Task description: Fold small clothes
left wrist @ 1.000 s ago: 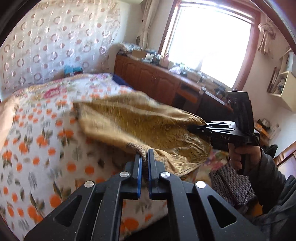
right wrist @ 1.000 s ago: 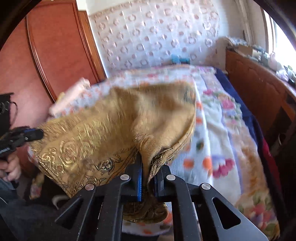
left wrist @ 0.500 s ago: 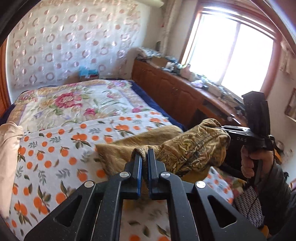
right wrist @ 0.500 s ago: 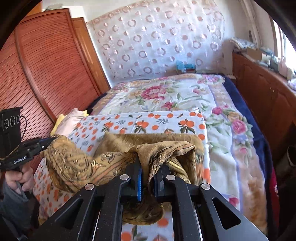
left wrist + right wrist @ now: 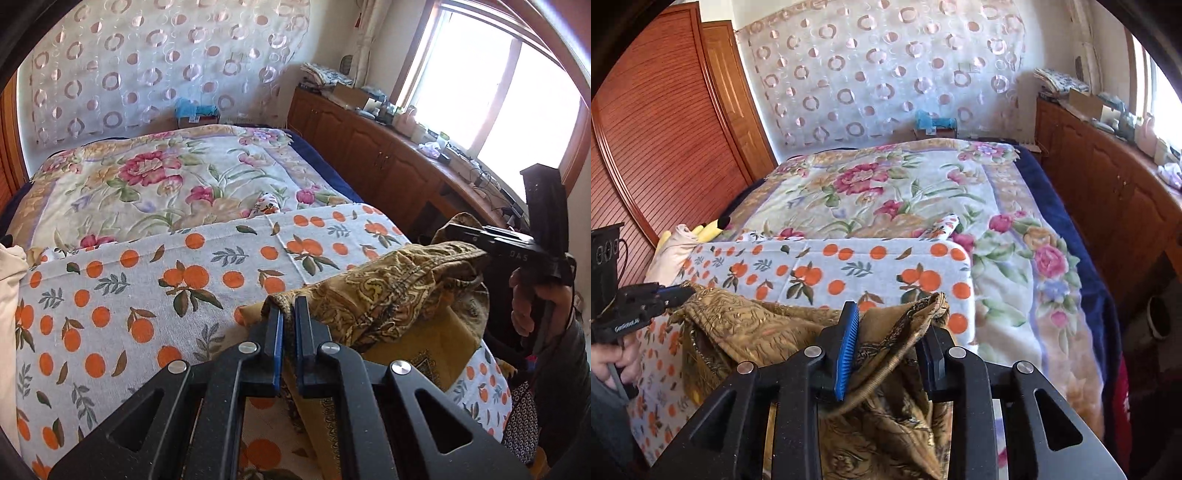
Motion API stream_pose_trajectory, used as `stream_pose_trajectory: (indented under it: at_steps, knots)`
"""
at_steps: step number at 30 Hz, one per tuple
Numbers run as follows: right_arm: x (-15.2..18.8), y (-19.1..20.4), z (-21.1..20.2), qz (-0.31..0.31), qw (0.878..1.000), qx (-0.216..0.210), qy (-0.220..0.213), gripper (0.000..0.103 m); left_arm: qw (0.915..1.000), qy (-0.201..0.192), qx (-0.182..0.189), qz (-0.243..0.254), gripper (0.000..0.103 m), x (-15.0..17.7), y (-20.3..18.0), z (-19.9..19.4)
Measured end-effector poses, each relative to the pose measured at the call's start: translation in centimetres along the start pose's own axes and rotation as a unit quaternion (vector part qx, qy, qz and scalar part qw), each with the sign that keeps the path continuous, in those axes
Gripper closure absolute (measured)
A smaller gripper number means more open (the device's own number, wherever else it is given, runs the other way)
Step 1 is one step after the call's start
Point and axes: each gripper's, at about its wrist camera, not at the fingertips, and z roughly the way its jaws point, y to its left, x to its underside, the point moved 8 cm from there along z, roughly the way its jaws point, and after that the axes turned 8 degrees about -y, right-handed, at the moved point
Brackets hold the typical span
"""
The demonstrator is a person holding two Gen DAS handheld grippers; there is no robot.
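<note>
A gold patterned garment (image 5: pixel 388 299) lies bunched at the near edge of the bed on an orange-print cloth (image 5: pixel 147 280). My left gripper (image 5: pixel 288 314) is shut on one corner of the garment. In the right wrist view my right gripper (image 5: pixel 894 321) is open, with the garment's other corner (image 5: pixel 923 306) draped loosely between its jaws. The garment (image 5: pixel 757 325) stretches left toward the left gripper (image 5: pixel 676 291). The right gripper also shows in the left wrist view (image 5: pixel 465 232), above the garment's far end.
A floral blanket (image 5: pixel 166 184) covers the bed beyond the orange-print cloth. A small white printed garment (image 5: pixel 947 225) lies on it. A wooden cabinet (image 5: pixel 369 147) with clutter runs along the right. A wooden wardrobe (image 5: pixel 657 140) stands left. Cream fabric (image 5: pixel 672 247) lies at the bed's left edge.
Both grippers brought the garment down toward the bed's near edge, where it now lies bunched. My right gripper has opened and released its corner. The left stays shut.
</note>
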Motion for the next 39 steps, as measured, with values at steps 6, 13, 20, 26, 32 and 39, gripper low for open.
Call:
stream_pose_trajectory:
  at_steps: [6, 13, 20, 26, 32, 39]
  knots:
    - [-0.7, 0.1, -0.2, 0.037, 0.997, -0.052, 0.031, 0.06, 0.9997, 0.023, -0.007, -0.003, 0.097, 0.8, 0.6, 2.1]
    - [1.7, 0.7, -1.8, 0.021, 0.997, -0.029, 0.061, 0.047, 0.9998, 0.018, -0.012, -0.003, 0.097, 0.6, 0.3, 2.0]
    - [3.3, 1.9, -2.9, -0.03, 0.998, -0.003, 0.057, 0.047, 1.0, 0.003, -0.004, 0.005, 0.093, -0.2, -0.3, 0.2]
    - [4.8, 4.6, -1.7, -0.098, 0.992, -0.003, 0.082, 0.047, 0.9986, -0.035, -0.031, 0.027, 0.056, -1.2, -0.2, -2.0]
    - [1.7, 4.3, -4.2, -0.072, 0.997, -0.01, 0.02, 0.047, 0.9985, -0.025, -0.033, 0.037, 0.052, -0.9, 0.3, -2.1]
    - [4.0, 4.4, -2.0, -0.102, 0.993, -0.006, 0.06, 0.047, 0.9969, 0.021, -0.028, 0.071, 0.052, 1.4, -1.2, 0.8]
